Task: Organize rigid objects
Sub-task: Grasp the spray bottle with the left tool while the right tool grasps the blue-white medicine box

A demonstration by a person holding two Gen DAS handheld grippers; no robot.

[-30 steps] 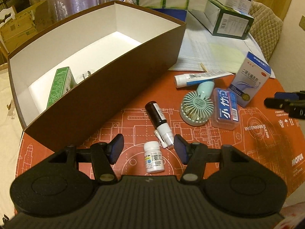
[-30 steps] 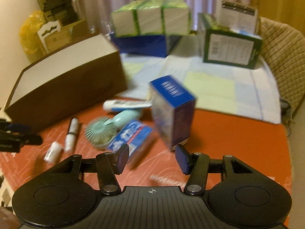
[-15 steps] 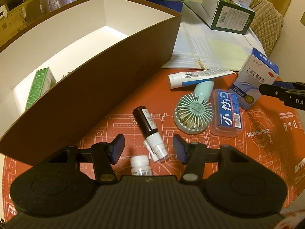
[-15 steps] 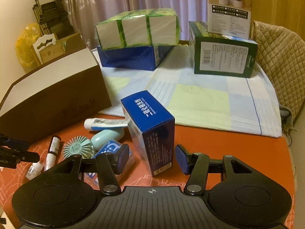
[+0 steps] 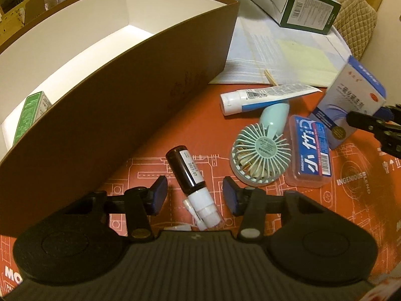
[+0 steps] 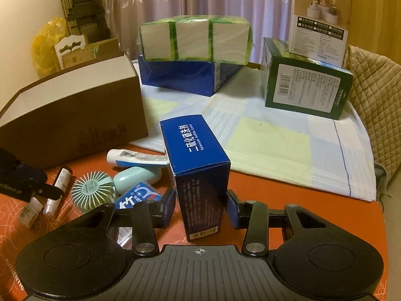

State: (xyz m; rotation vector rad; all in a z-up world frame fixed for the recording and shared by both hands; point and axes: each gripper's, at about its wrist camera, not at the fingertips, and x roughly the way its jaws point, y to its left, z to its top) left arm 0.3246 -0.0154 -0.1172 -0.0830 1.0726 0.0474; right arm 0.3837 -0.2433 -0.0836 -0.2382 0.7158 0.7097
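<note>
The left gripper [image 5: 193,195] is lowered over a dark bottle [image 5: 186,166] lying on the red mat of the worktop [image 5: 351,200]. Its jaws are closing, with the white-capped end of the bottle between them; the pads are set apart from it on both sides. The long axis of the bottle runs near to far, cap end near, dark base pointing far and slightly left. A small white bottle [image 6: 28,213] is seen just beside the cap end in the right wrist view.

Immediately left of the bottle, the tall brown wall of an open box [image 5: 125,115] is found; a green carton [image 5: 28,115] stands inside at its near left end. To the right lie a round mint-green fan [image 5: 259,154], a clear case with a blue label [image 5: 309,151], and, farther off, a white tube [image 5: 265,97].

The right gripper [image 6: 200,207] is placed around an upright blue carton [image 6: 198,165], jaws closing. The left pad appears to touch the carton side; contact at the right pad cannot be told. The long axis of the carton is roughly vertical, leaning slightly left, and its top face runs near to far. Stacked boxes [image 6: 305,87] are set on a checked cloth [image 6: 275,145] at the far side.
</note>
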